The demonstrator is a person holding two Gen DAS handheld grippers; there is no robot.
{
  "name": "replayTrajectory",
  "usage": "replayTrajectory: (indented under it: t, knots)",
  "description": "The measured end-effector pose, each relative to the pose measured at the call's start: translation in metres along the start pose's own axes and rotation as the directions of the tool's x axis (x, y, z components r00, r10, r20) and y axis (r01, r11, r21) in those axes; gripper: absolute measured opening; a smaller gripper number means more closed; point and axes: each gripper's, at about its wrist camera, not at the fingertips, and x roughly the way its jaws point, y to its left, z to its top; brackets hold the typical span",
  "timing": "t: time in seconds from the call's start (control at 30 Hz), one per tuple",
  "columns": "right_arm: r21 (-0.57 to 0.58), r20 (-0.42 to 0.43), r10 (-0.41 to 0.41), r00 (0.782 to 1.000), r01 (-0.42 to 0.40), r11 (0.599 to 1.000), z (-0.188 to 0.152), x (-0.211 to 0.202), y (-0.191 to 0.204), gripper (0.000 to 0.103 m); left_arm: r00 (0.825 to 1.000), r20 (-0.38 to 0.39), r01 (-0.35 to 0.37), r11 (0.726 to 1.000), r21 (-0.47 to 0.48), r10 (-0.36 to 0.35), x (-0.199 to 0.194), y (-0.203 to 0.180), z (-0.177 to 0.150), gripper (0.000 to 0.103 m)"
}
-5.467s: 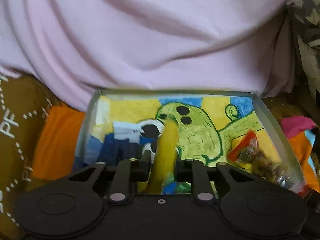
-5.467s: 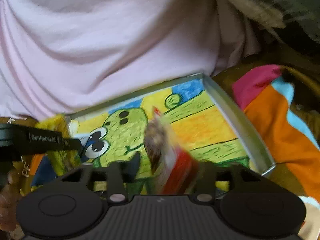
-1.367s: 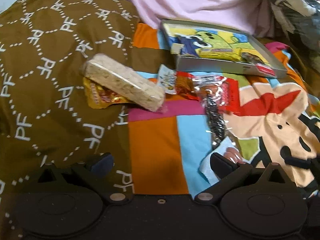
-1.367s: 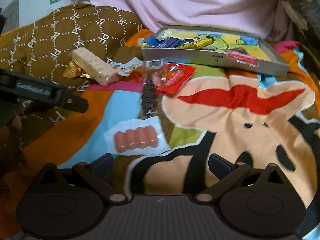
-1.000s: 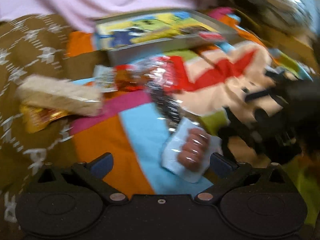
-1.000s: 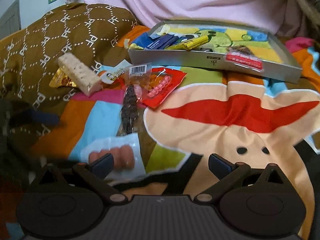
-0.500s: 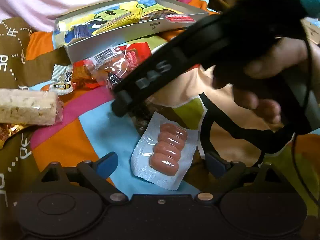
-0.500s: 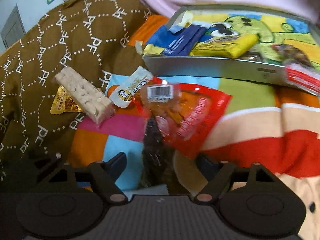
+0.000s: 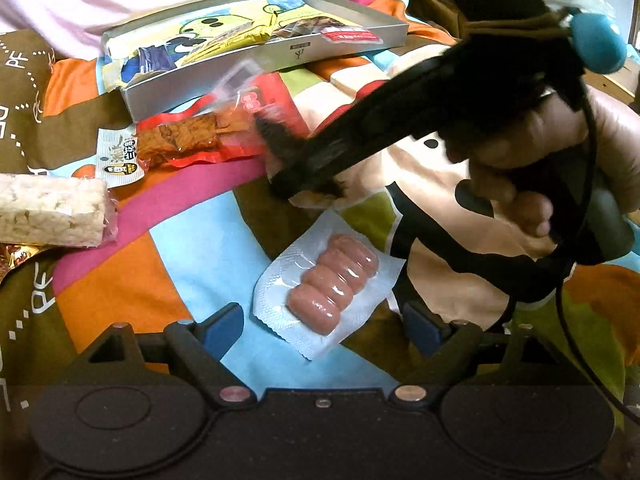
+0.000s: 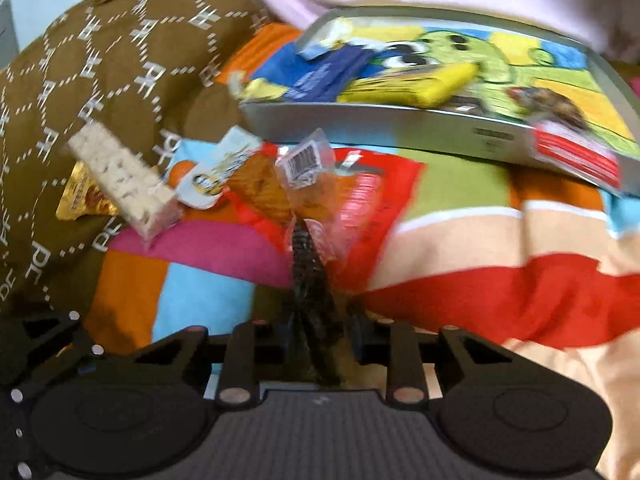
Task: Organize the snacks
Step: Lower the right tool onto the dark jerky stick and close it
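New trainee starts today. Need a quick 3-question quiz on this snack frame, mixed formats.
1. True or false: the sausage pack lies inside the tray.
2. What sits between the right gripper jaws?
A. rice bar
B. dark snack packet
C. blue wrapper
3. Fill in: the left gripper jaws flank the ___ pack.

Key:
1. False; it lies on the blanket.
2. B, the dark snack packet; the jaws are closing on it.
3. Sausage; those jaws are closing, not yet touching.

A patchwork blanket [image 9: 172, 248] bears loose snacks — sausage pack [image 9: 326, 290], rice bar [image 9: 50, 210] — beside a tray [image 9: 224, 68].
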Motion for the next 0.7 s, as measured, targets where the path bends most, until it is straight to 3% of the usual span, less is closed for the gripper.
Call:
replayTrajectory:
  t: [0.07, 0.23, 0.47, 0.7]
  knots:
    - [0.035, 0.008, -0.006, 1.0, 0.005, 0.999, -0.003, -0.006, -0.01, 0.019, 1.0, 0.0, -0.002, 1.0, 0.001, 0.002, 0.0, -0.001, 0.0, 0.088]
    - [0.161, 0.004, -0.025, 1.0, 0.024, 0.987, -0.024, -0.024, -0.045, 0.018, 1.0, 0.018, -0.022, 1.0, 0.013, 0.021, 0.001, -0.002, 0.001, 0.091]
    - [0.296, 0.0, 0.038, 0.999, -0.036, 0.954, -0.063, -0.05, -0.075, 0.018, 0.999, 0.032, -0.014, 0.997, 0.072, 0.012, 0.011, 0.002, 0.014, 0.093]
    - [0.319, -0.008, 0.088, 0.996, -0.081, 0.944, -0.083, -0.078, -0.078, 0.019, 0.999, -0.019, 0.052, 0.993, 0.104, -0.05, 0.025, 0.007, 0.024, 0.091]
